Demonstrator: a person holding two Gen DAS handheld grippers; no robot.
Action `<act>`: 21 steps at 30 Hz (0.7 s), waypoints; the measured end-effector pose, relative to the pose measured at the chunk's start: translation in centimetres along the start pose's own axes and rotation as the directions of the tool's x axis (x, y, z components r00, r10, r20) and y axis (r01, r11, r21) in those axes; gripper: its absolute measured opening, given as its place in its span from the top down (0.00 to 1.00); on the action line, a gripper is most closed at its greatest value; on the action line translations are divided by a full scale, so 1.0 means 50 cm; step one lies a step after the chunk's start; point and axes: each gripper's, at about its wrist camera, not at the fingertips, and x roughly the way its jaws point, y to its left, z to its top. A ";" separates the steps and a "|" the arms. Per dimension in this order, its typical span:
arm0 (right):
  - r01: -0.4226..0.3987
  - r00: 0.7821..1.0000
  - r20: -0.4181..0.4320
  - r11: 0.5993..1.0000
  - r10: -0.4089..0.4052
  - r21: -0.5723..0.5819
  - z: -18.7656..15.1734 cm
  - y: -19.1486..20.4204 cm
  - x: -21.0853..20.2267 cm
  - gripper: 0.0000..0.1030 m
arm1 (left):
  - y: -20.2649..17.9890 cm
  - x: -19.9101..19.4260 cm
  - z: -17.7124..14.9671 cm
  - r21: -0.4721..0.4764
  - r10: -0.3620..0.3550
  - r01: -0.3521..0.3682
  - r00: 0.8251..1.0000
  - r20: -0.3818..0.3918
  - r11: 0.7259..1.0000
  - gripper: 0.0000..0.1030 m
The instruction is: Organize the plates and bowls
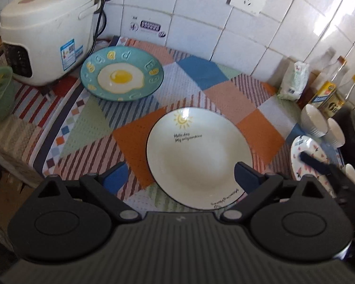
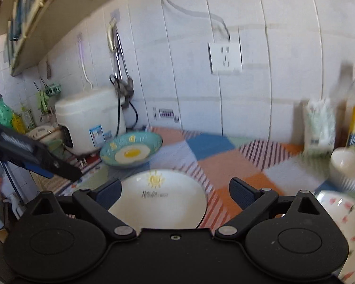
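Nothing looks stacked yet: the sun plate [image 1: 198, 158] and egg plate [image 1: 122, 74] lie apart on the counter [image 1: 215, 71], bowls [image 1: 316, 120] far right. Both the left gripper [image 1: 179, 177] and right gripper [image 2: 175, 191] hover with jaws spread, holding nothing.

Left black two-finger gripper with blue pads [image 1: 180, 176]: jaws spread wide, nothing between them, tilted downward. Right black two-finger gripper with blue pads [image 2: 175, 190]: jaws likewise wide apart, gripping nothing, angled lower and more level; its view is motion-blurred.
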 end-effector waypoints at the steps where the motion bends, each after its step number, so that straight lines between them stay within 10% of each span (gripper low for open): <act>1: -0.020 1.000 -0.011 1.000 0.020 0.017 -0.009 0.000 0.014 0.04 | 0.003 0.006 0.001 0.010 -0.003 0.003 1.000 0.004 1.000 0.06; 18: 0.088 0.974 -0.224 0.970 -0.036 0.225 -0.101 -0.047 0.175 0.45 | 0.095 0.222 -0.026 -0.017 -0.063 0.061 0.989 -0.137 0.998 0.73; 21: 0.093 0.964 -0.265 0.949 -0.011 0.300 -0.105 -0.069 0.186 0.72 | 0.099 0.238 -0.022 -0.025 -0.086 0.083 0.983 -0.161 0.996 0.77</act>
